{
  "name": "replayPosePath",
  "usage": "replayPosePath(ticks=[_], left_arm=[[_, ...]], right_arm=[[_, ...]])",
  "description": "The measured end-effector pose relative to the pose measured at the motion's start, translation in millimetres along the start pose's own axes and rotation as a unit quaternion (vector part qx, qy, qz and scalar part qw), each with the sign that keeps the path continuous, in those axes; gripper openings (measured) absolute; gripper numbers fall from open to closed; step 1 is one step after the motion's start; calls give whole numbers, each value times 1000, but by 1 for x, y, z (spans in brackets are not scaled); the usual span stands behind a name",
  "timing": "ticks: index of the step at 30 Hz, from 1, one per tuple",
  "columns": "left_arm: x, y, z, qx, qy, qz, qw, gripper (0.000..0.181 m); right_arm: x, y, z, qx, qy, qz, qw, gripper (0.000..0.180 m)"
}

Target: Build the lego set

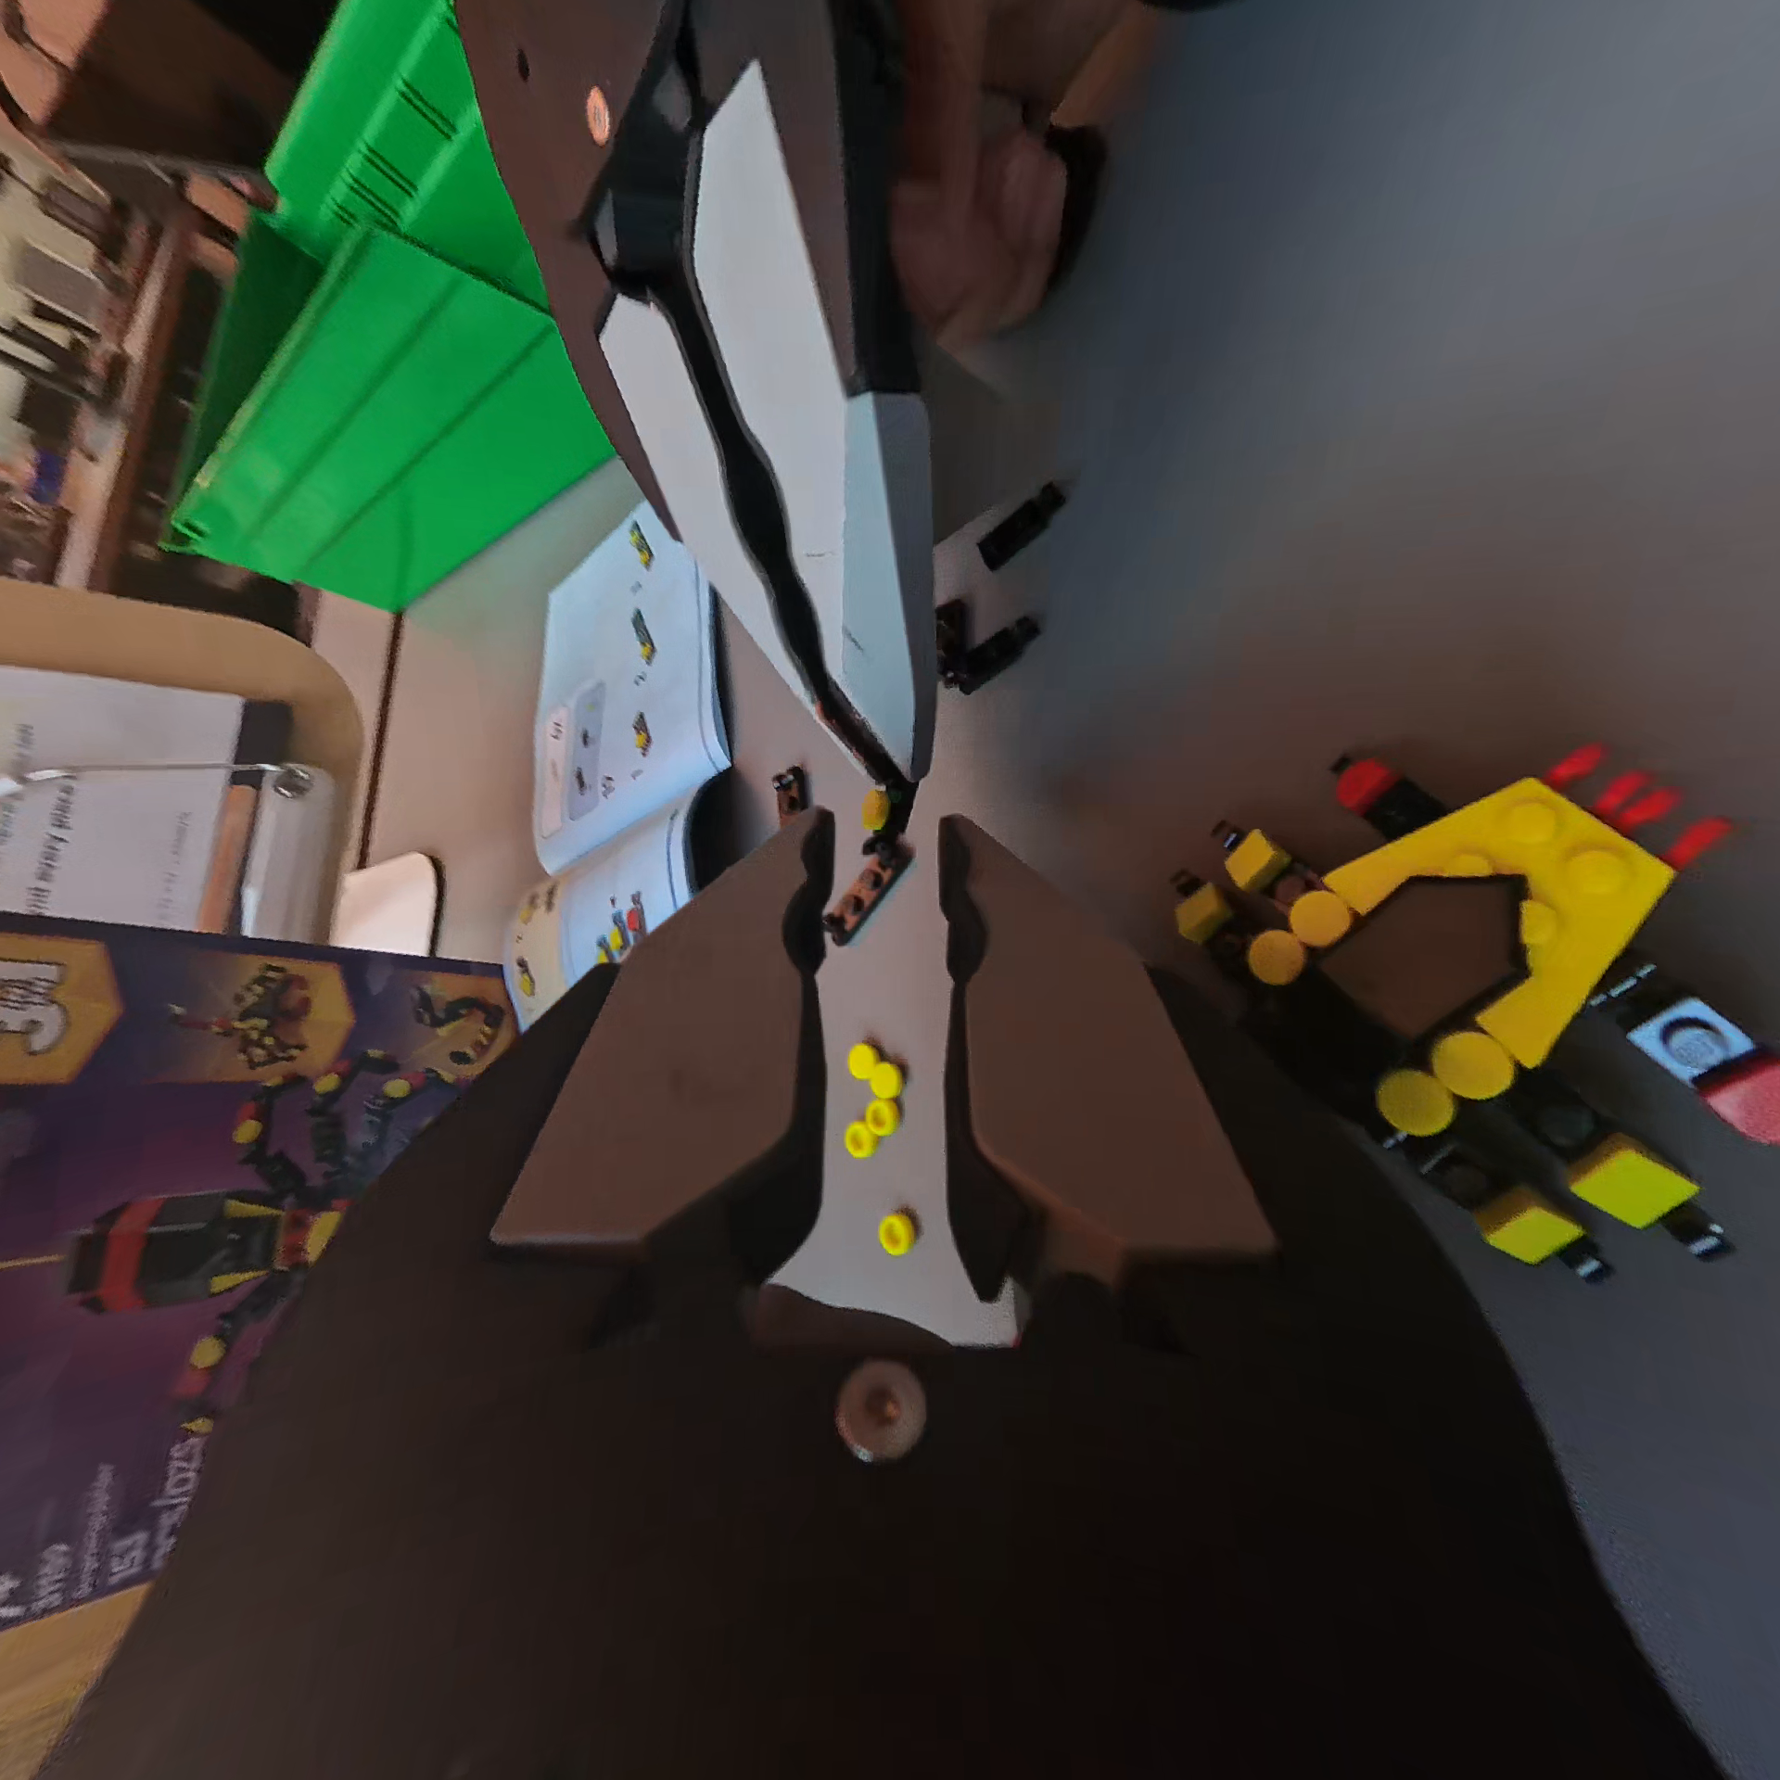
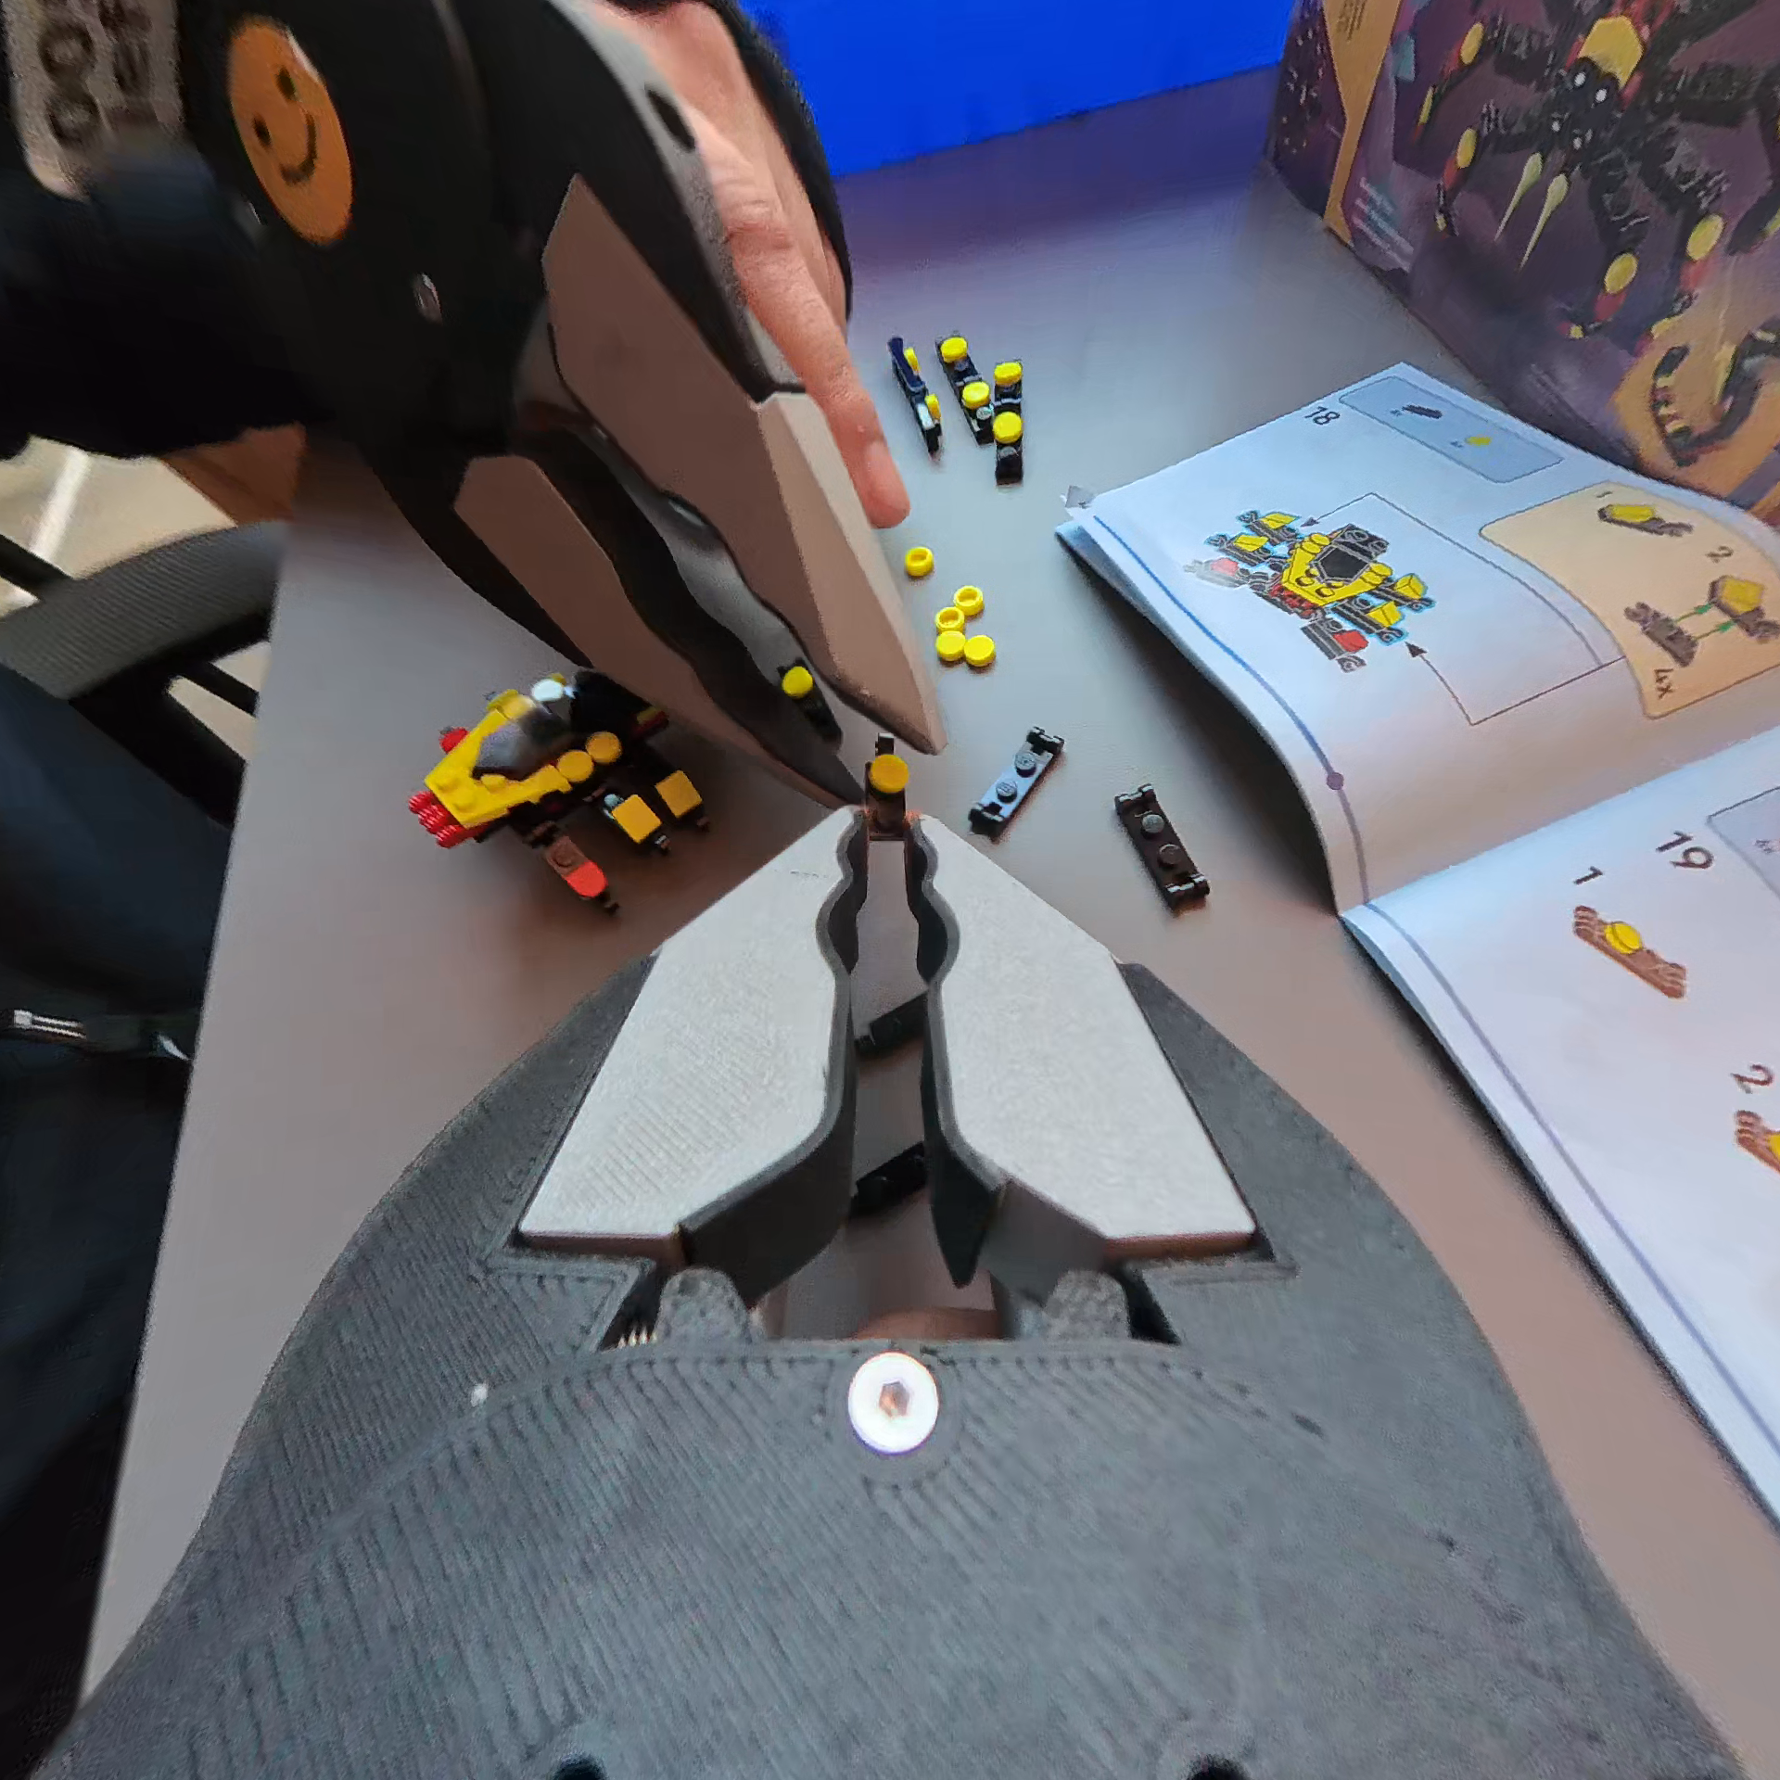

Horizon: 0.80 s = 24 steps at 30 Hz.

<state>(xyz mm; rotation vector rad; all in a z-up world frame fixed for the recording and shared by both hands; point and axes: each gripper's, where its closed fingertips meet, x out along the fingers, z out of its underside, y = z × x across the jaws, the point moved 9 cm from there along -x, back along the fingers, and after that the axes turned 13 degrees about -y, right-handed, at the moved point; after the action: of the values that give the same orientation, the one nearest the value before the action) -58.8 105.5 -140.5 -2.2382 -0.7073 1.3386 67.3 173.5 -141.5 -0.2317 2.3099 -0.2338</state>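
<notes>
My right gripper (image 2: 884,830) is shut on one end of a small dark brown plate (image 2: 883,809) that carries a yellow round tile (image 2: 887,772). In the left wrist view the right gripper (image 1: 901,766) comes in from above. There the brown plate (image 1: 867,891) hangs in the gap between the tips of my left gripper (image 1: 883,833), which is open and not touching it. The left gripper's fingers (image 2: 848,578) reach in from the upper left. The yellow and black model (image 2: 539,761) sits on the grey table (image 2: 385,1060); it also shows in the left wrist view (image 1: 1483,925).
Several loose yellow round tiles (image 2: 963,626) lie beyond the grippers. Two black plates (image 2: 1016,780) (image 2: 1161,848) lie to the right, and small black-and-yellow assemblies (image 2: 978,395) farther back. An open instruction booklet (image 2: 1445,626) and the set's box (image 2: 1589,193) are at right. Green bins (image 1: 385,385) stand behind. Both grippers' tips are close together, under 4 cm apart.
</notes>
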Motion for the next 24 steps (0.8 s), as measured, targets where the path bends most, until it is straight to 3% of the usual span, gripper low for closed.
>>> replayPosePath(ticks=[7, 19, 24], left_arm=[[-2, 5, -3, 69, 32, -67, 995, 6], [1, 4, -2, 64, 31, -25, 997, 5], [3, 5, -3, 94, 13, -44, 995, 4]], right_arm=[[-4, 3, 1, 51, 25, -64, 996, 4], [-1, 3, 2, 63, 5, -66, 996, 3], [-1, 6, 3, 84, 6, -74, 994, 3]])
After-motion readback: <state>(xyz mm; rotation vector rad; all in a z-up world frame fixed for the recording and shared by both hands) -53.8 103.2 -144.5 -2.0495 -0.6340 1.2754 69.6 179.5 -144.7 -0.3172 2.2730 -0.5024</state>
